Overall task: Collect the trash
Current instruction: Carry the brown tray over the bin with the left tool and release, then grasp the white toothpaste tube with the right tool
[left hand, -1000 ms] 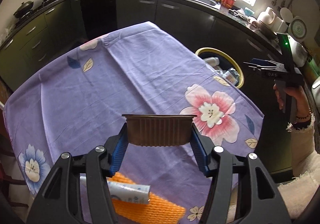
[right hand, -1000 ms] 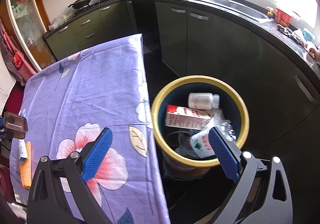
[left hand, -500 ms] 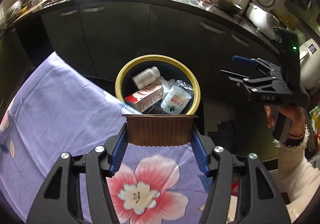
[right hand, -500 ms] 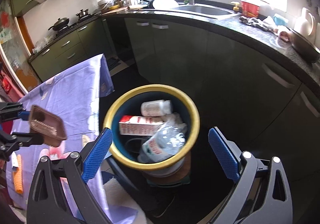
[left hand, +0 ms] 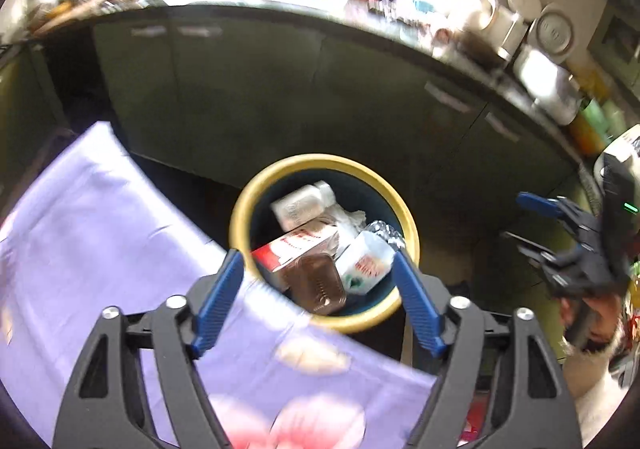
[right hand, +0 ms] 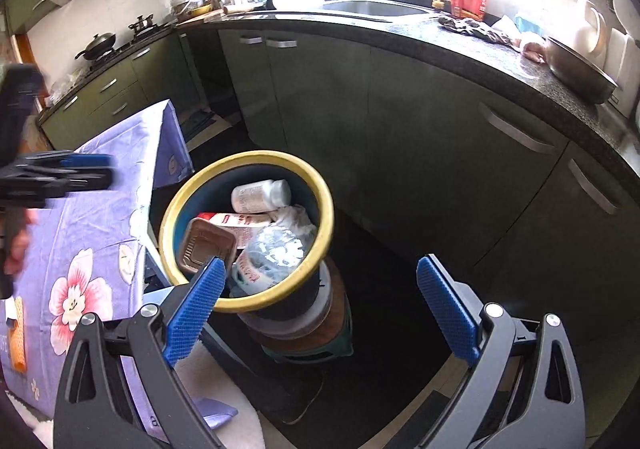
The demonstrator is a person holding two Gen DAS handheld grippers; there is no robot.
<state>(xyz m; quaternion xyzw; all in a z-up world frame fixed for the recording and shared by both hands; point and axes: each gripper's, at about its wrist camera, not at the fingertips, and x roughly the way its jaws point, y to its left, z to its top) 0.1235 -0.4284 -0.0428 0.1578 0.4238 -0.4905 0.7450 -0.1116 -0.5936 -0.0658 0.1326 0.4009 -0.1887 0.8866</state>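
Trash item: a brown ribbed plastic food tray is seen lying inside the yellow-rimmed dark round bin, tilted against the near-left wall, open face up.
Tray's neighbours: a red-and-white carton, a crushed clear plastic bottle and a white pill bottle lie beside and behind it.
Left gripper: its blue pads are opening, wide apart, with nothing pressed between them; the tray is seen below and beyond them, already in the bin.
Table: a purple flowered cloth is spread left of the bin; an orange knitted cloth lies at its near edge.
Right gripper: jaws are spread wide and empty, the bin just ahead and left of centre.
Deciding relation: any remaining trash is judged to lie on the table, nearer the left hand.
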